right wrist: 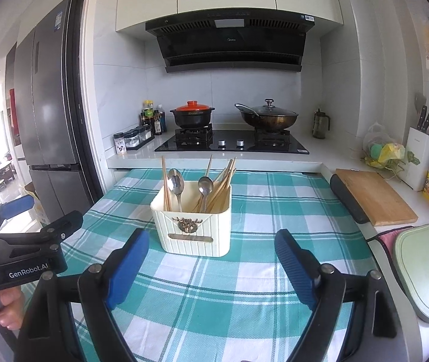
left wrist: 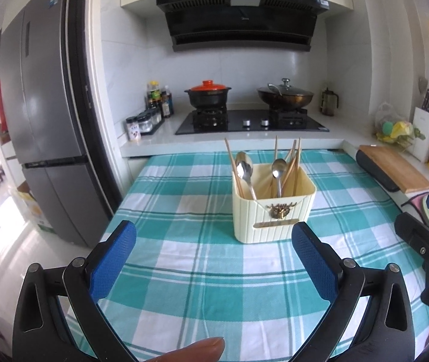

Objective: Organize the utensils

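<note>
A cream ribbed utensil holder point(left wrist: 274, 211) point(right wrist: 194, 226) stands upright on the teal checked tablecloth point(left wrist: 199, 271) point(right wrist: 229, 295). It holds two metal spoons point(left wrist: 244, 166) point(right wrist: 175, 184) and several wooden chopsticks point(left wrist: 292, 163) point(right wrist: 223, 181). My left gripper point(left wrist: 214, 238) is open and empty, hovering in front of the holder. My right gripper point(right wrist: 211, 247) is open and empty, also just in front of the holder. Each gripper shows at the edge of the other's view, the right one in the left wrist view point(left wrist: 425, 241) and the left one in the right wrist view point(right wrist: 27, 241).
A gas hob point(right wrist: 232, 143) with a clay pot point(right wrist: 192, 116) and a wok point(right wrist: 268, 117) lies behind the table. A wooden cutting board point(right wrist: 374, 199) and a green board point(right wrist: 425, 271) lie to the right. A fridge point(left wrist: 42, 150) stands to the left.
</note>
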Tool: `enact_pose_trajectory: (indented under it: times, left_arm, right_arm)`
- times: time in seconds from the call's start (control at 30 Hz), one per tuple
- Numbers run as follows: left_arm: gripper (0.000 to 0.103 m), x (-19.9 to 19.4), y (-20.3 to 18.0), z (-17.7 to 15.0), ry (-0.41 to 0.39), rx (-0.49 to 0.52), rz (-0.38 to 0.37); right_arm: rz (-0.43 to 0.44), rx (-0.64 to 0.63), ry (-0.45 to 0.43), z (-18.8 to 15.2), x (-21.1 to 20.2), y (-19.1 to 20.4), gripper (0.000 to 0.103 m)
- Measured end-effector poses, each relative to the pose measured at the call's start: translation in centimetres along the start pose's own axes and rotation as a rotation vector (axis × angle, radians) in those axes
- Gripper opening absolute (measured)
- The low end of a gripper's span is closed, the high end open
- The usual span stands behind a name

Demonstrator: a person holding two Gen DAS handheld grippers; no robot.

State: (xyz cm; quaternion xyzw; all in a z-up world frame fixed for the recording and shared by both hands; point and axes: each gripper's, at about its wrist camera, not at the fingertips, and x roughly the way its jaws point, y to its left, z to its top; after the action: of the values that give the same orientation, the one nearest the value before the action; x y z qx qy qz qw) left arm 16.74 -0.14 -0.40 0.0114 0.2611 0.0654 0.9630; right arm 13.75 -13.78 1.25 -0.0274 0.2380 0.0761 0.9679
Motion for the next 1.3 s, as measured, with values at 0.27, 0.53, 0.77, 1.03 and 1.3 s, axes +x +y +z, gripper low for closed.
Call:
enact_pose_trajectory:
  times: [0.27, 0.53, 0.77, 1.03, 1.3]
  left_arm:
    - [0.103, -1.3, 0.2, 0.0, -0.010, -0.013, -0.005]
    - [0.103, -1.7, -0.4, 0.2, -0.012, 0.010, -0.021]
    - [0.103, -1.5, 0.1, 0.1, 0.005, -0.011, -0.008]
    - [0.103, -1.5, 0.3, -0.1, 0.009, -0.016, 0.004]
    - [0.103, -1.4, 0.1, -0.2, 0.010, -0.009, 0.000]
  right_arm:
    - [0.003, -0.012, 0.002, -0.1, -1.0, 0.7, 0.093]
    - [-0.010, -0.016, -0.004, 0.2, -1.7, 1.0, 0.102]
    - [-0.022, -0.023, 0.011, 0.1, -1.6, 1.3, 0.102]
    - [-0.035, -0.034, 0.022, -0.1, -1.4, 1.7, 0.102]
    - [-0.040, -0.038, 0.030, -0.3, -1.1, 1.8, 0.102]
